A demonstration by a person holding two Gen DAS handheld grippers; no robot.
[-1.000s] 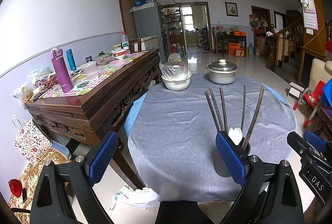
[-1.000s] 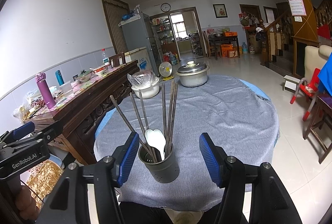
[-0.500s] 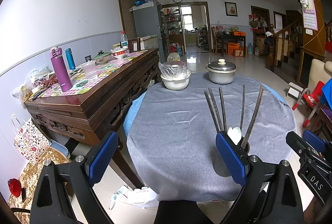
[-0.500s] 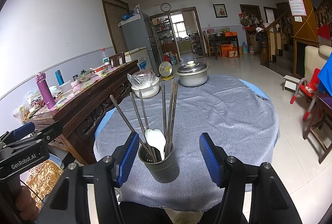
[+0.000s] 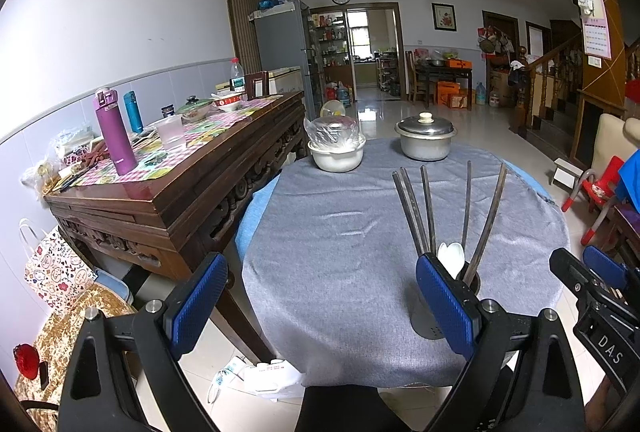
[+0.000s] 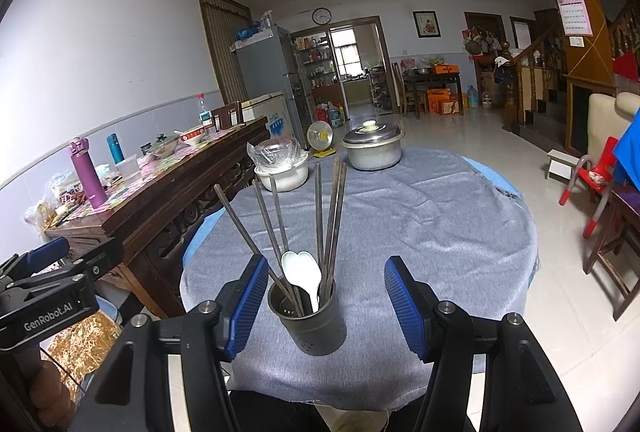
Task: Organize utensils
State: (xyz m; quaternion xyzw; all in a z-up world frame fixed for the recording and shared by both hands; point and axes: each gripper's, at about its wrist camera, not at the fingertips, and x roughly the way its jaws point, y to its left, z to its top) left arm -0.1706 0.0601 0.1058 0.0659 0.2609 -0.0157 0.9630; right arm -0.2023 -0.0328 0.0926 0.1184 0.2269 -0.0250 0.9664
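Both tools spread wide, right one flanking dark utensil holder with chopsticks and spoon.

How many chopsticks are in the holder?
6 chopsticks, all in the dark holder with a white spoon: three fan left, one stands near upright, two lean right side by side. Others may overlap.

A round table under grey cloth carries a dark utensil holder, white basin and lidded pot
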